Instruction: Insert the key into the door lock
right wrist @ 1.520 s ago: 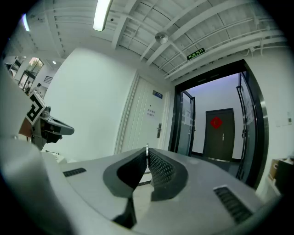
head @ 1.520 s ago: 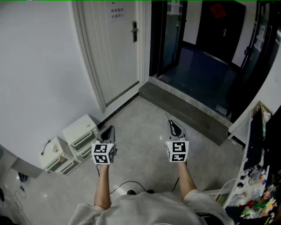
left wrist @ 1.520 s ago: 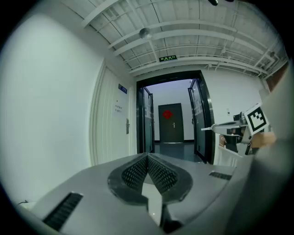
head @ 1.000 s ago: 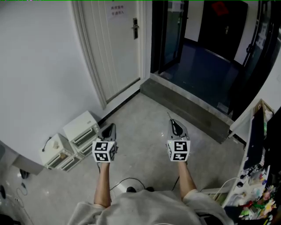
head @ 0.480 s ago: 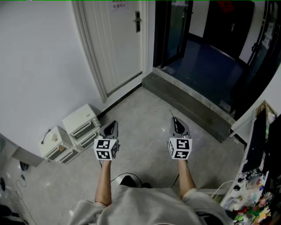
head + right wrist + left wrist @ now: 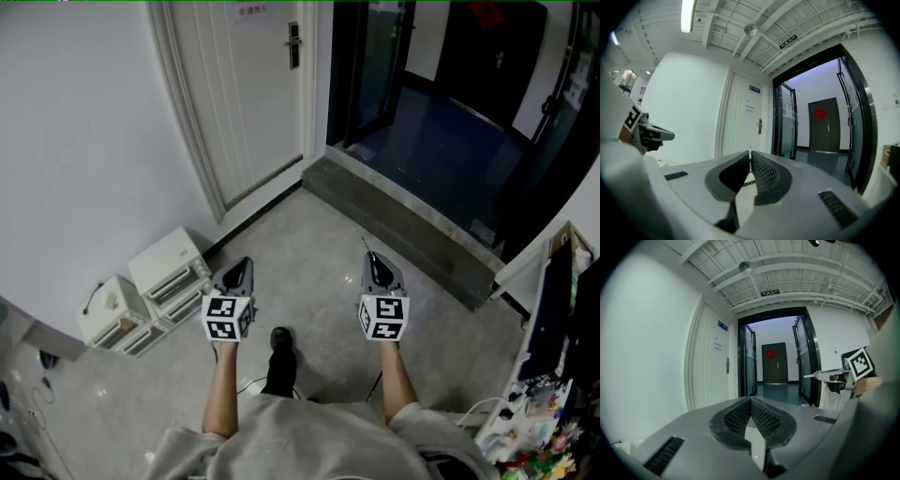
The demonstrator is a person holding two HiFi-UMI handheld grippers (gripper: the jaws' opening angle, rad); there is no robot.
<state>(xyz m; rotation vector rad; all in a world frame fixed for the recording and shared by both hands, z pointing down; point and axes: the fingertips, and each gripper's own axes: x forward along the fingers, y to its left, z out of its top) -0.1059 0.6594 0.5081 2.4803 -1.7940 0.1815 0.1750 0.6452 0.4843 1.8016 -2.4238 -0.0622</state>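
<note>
The white door (image 6: 248, 94) stands shut ahead on the left, with its lock and handle (image 6: 293, 34) high in the head view and some way off. The lock (image 6: 760, 125) also shows in the right gripper view, and again as a small plate (image 6: 727, 365) in the left gripper view. My right gripper (image 6: 368, 253) is shut on a thin metal key (image 6: 750, 153), whose tip (image 6: 364, 243) pokes forward, level. My left gripper (image 6: 246, 262) is shut with nothing in it. Both are held over the floor, far short of the door.
White drawer units (image 6: 169, 272) sit against the left wall. A grey stone step (image 6: 403, 230) leads to open dark glass doors (image 6: 375, 66) and a corridor. A cluttered desk (image 6: 548, 412) is at the right. A black shoe (image 6: 279, 342) shows between the arms.
The person has stepped forward: the door and step have drawn nearer, and a shoe now shows between the arms. Both grippers keep their pose and stay shut.
</note>
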